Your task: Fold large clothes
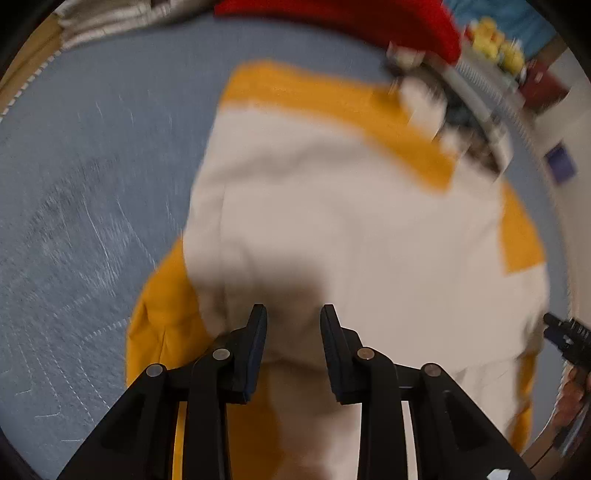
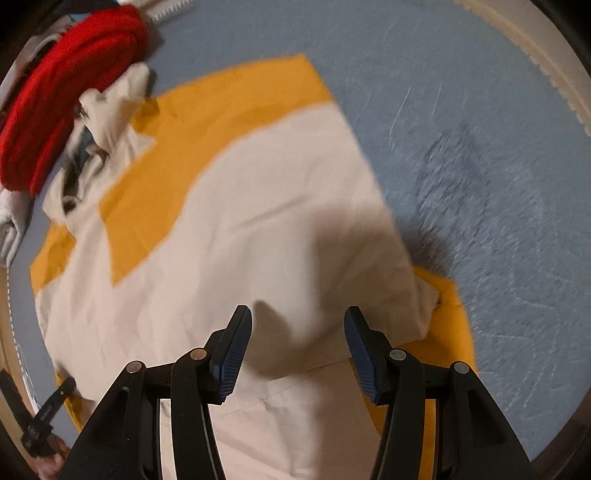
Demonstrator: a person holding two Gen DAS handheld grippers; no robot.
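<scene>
A large cream and mustard-yellow garment (image 1: 332, 221) lies spread on a blue-grey quilted surface (image 1: 92, 184). It also fills the right wrist view (image 2: 240, 221), with its crumpled collar or hood end (image 2: 107, 122) at the far left. My left gripper (image 1: 293, 314) is open and empty, hovering above the near cream part. My right gripper (image 2: 298, 317) is open and empty above the near cream edge, close to a yellow sleeve (image 2: 450, 321). The other gripper shows at the edge of each view (image 1: 569, 336) (image 2: 44, 417). Both views are blurred.
A red bundled cloth (image 2: 62, 99) lies at the far end by the collar, also in the left view (image 1: 351, 18). Colourful items (image 1: 495, 40) and a metal rail (image 1: 491, 92) sit beyond it. A beige border (image 2: 535, 51) edges the blue surface (image 2: 498, 184).
</scene>
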